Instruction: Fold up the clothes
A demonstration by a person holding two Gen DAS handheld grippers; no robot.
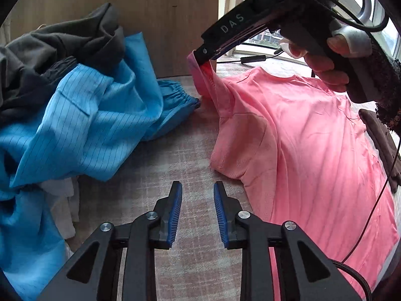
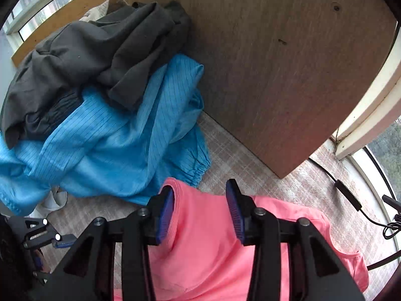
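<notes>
Pale plaid surface (image 1: pixel 185 150), brown wooden panel (image 2: pixel 288 62), perhaps windows behind.

Left wrist view: a T-shirt (image 1: pixel 313 138) lay spread on the tabletop (image 1: pixel 175 155) at right, and a heap of clothes (image 1: pixel 75 115) lay at left, a strip of bare tabletop between them. A wooden board (image 1: pixel 163 12) stood behind both. The left gripper (image 1: pixel 198 190) hung over the bare strip; the right gripper (image 1: pixel 204 61) was at the T-shirt's raised sleeve (image 1: pixel 208 77).
</notes>
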